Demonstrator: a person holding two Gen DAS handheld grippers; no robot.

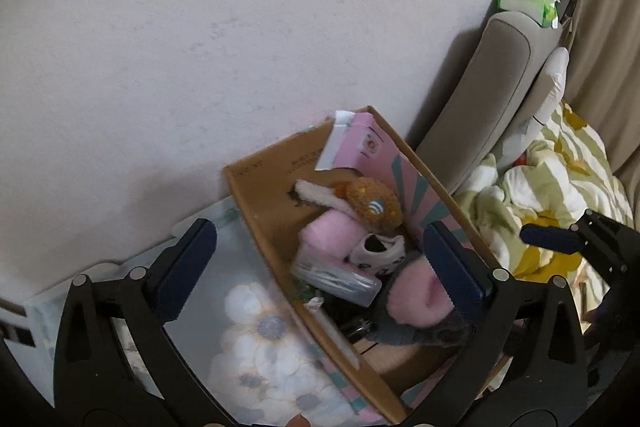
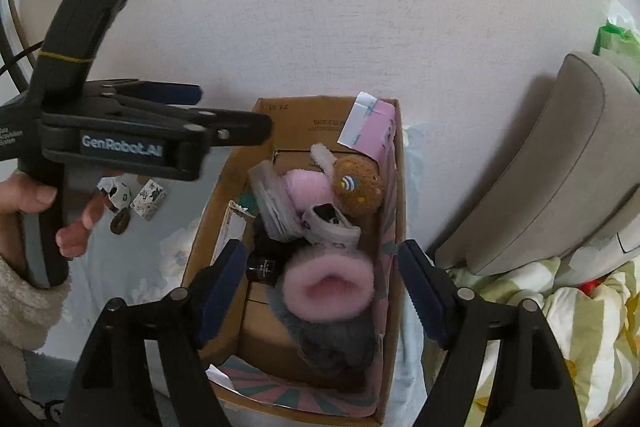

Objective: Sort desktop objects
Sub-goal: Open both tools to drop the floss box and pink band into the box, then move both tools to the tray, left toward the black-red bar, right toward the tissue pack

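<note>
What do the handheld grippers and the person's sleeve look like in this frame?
Both grippers are black plastic with dark blue ribbed pads and silver pivot pins. The left gripper has a grey pistol handle, white "GenRobot.AI" lettering and a thin yellow band. The hand holding it has a fluffy cream sleeve.

Plain off-white wall (image 2: 360,7) fills most of the background, soft even light. Grey padded headboard (image 2: 560,167) leans against it on the right, with a green-striped quilt (image 2: 580,327) bunched below.
</note>
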